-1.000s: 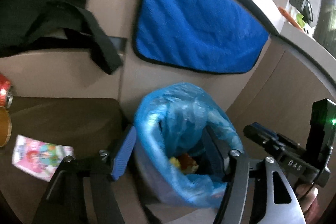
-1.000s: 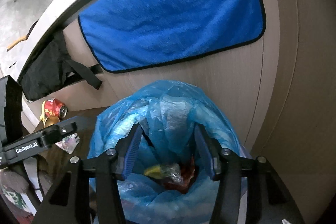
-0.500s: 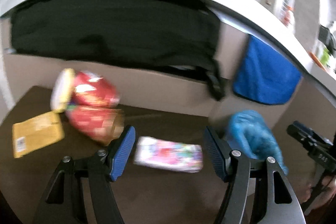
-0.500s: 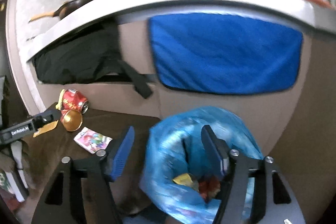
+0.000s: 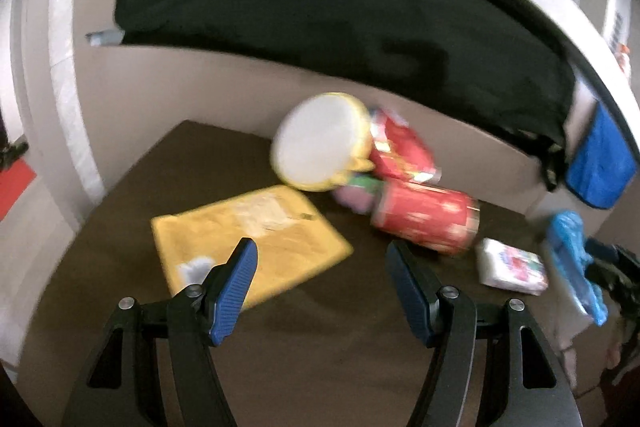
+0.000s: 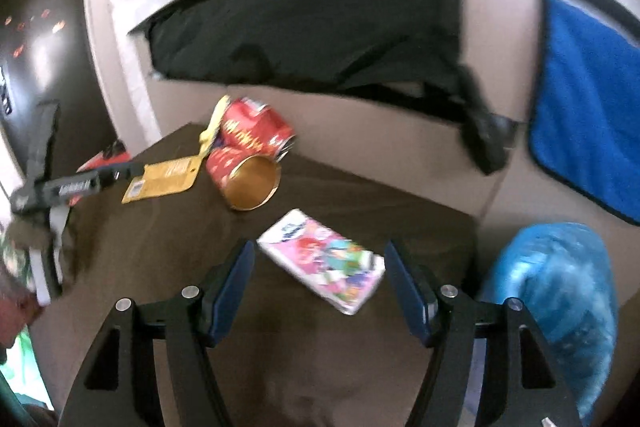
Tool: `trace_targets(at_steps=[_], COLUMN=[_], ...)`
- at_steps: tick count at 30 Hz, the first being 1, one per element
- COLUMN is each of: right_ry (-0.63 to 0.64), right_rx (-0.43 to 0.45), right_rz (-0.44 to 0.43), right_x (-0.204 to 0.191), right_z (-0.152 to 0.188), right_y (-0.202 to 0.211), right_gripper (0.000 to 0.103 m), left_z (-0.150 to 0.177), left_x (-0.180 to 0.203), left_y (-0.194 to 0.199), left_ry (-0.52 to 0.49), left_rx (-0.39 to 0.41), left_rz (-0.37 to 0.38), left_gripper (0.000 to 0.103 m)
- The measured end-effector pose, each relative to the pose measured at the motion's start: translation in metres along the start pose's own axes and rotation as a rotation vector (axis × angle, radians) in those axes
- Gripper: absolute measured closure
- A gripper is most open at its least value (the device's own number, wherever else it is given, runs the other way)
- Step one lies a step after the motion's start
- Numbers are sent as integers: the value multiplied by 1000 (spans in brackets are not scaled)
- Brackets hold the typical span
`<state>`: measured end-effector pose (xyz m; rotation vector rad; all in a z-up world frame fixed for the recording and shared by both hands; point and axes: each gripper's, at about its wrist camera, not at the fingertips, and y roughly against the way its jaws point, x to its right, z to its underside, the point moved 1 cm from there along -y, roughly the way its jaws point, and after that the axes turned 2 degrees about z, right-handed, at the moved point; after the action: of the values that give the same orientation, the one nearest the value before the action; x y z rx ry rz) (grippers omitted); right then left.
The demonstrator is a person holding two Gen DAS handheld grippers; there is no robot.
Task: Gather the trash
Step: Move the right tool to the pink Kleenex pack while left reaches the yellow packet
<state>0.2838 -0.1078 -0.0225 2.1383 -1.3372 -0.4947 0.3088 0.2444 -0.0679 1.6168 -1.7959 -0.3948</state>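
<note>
Your right gripper (image 6: 318, 287), spread and empty, frames the tissue pack (image 6: 322, 261) just ahead; it looks light, soft and slick, so pinch its long sides mid-pack, while your left gripper (image 5: 320, 287) hangs open, empty, over the yellow envelope (image 5: 248, 243).

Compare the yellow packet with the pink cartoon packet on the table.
The yellow packet is plain yellow with a pale patch; the pink cartoon packet is white and pink with colourful figures. The yellow one looks broader and thinner, the pink one narrower and thicker. Both lie flat on the dark table, untouched.
</note>
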Motion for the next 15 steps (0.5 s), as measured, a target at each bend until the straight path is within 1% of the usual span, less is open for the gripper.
trace_targets(at_steps=[2, 5, 9, 11, 12, 13, 14, 15], right_ry=[17, 35, 27, 21, 19, 10, -9, -30], right_rx=[-13, -38, -70, -76, -80, -91, -108, -125], right_rz=[-14, -22, -34, -40, -47, -75, -124, -169], right_x=[-7, -13, -7, -2, 1, 5, 11, 16], right_z=[-1, -1, -4, -6, -7, -9, -11, -12], right_y=[-8, -22, -39, -46, -51, -57, -64, -69], right_gripper=[38, 38, 38, 38, 38, 38, 38, 38], left_z=[-8, -21, -35, -37, -36, -33, -32, -30], left_x=[-27, -61, -92, -104, -107, -108, -105, -102], left_y=[-13, -33, -53, -64, -67, -69, -67, -67], left_ry=[24, 73, 140, 171, 185, 198, 187, 183], left_rx=[-33, -60, -76, -103, -123, -137, -128, -149], left_rz=[12, -4, -12, 1, 20, 42, 42, 62], left_gripper=[35, 35, 35, 35, 35, 36, 35, 35])
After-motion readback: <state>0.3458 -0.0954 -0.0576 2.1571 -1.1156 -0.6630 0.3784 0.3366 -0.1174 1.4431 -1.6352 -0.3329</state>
